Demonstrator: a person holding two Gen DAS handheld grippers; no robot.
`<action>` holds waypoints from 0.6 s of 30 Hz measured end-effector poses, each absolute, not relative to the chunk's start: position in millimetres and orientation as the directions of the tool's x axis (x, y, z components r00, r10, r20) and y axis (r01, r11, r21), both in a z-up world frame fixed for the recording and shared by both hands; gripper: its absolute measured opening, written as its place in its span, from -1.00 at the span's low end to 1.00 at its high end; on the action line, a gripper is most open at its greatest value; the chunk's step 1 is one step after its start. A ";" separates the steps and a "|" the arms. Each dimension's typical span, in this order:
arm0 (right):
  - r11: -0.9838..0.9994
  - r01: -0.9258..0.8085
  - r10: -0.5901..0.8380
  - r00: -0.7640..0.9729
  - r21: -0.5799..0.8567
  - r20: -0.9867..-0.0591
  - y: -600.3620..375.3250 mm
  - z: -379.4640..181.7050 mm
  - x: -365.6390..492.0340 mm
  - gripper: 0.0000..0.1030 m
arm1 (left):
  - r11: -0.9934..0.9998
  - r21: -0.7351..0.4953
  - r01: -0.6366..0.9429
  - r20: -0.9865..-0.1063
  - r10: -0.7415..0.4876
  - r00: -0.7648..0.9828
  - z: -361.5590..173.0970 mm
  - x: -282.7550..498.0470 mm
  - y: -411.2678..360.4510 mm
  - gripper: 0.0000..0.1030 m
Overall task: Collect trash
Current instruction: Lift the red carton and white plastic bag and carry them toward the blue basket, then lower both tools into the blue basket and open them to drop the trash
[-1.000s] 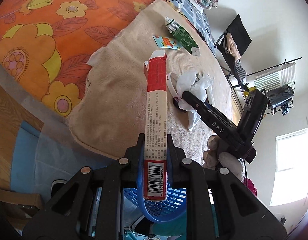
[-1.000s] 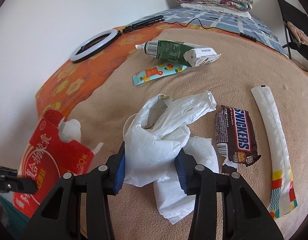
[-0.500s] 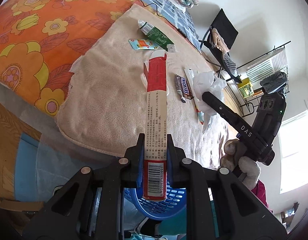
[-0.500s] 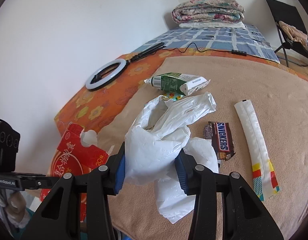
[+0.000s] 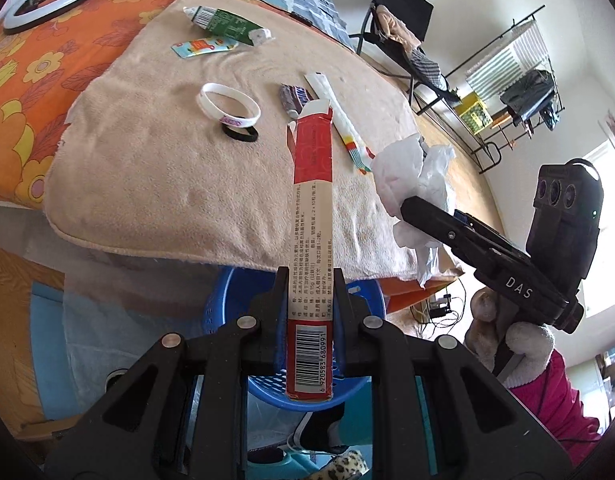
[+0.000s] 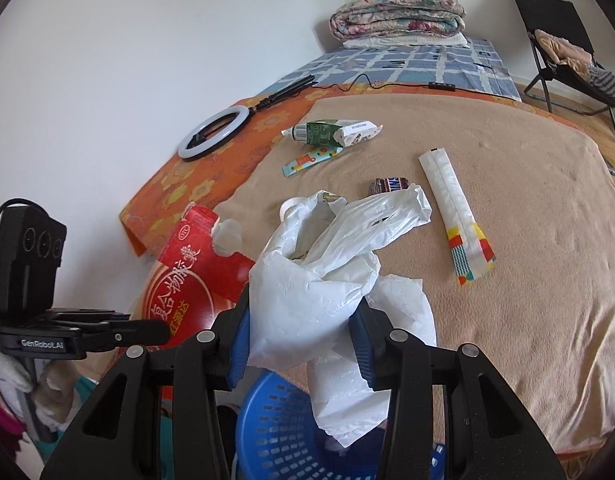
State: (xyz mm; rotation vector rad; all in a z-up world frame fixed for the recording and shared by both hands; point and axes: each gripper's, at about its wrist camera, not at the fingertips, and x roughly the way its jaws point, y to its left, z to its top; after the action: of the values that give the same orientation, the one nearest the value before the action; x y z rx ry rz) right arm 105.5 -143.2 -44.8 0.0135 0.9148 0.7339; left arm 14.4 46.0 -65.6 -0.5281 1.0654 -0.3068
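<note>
Two hand-held grippers each carry a piece of trash above the near edge of the bed. The left gripper (image 5: 307,312) pinches a flattened red and white cardboard box (image 5: 311,208) edge-on between its black fingers, the barcode end sticking out toward the camera and the torn flap pointing far over the blanket. The right gripper (image 6: 303,332) clamps a crumpled white plastic bag (image 6: 323,276) between its blue pads, a loose tail of the bag dangling below them. Directly beneath both grippers, just off the mattress edge, stands a blue perforated plastic basket (image 6: 275,432).

Farther out on the tan fleece blanket (image 6: 527,280) lie a brown Snickers wrapper (image 6: 389,185), a long white packet with coloured stripes (image 6: 453,208) to its right, a small colourful sachet (image 6: 311,158) and a green and white carton (image 6: 331,133) at the far side. A white wristband (image 5: 229,106) and a black hair tie (image 5: 240,134) touch each other left of the box. A white ring light (image 6: 213,132) rests on the orange flowered sheet (image 5: 47,52).
</note>
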 end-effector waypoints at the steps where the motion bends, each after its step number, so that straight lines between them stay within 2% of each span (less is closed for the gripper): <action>1: 0.764 -0.569 0.577 0.389 0.305 -0.718 -146.7 -45.1 101.0 -0.19 | 0.839 -0.544 -0.001 -0.749 -0.485 0.452 -67.1 13.2 39.4 -0.67; 9: 0.786 -0.558 0.539 0.407 0.267 -0.738 -173.8 -52.6 64.7 -0.19 | 0.853 -0.518 0.060 -0.771 -0.497 0.398 -83.2 4.7 -3.3 -0.67; 18: 0.813 -0.532 0.485 0.396 0.236 -0.780 -190.7 -84.3 42.6 -0.18 | 0.888 -0.449 0.098 -0.811 -0.451 0.374 -102.3 0.6 -28.6 -0.67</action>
State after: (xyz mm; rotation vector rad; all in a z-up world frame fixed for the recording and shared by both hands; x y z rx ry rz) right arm 42.6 -190.7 -84.3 -0.0543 0.9687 0.6449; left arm 0.6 -28.6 -102.3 -0.3534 1.1392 -0.3608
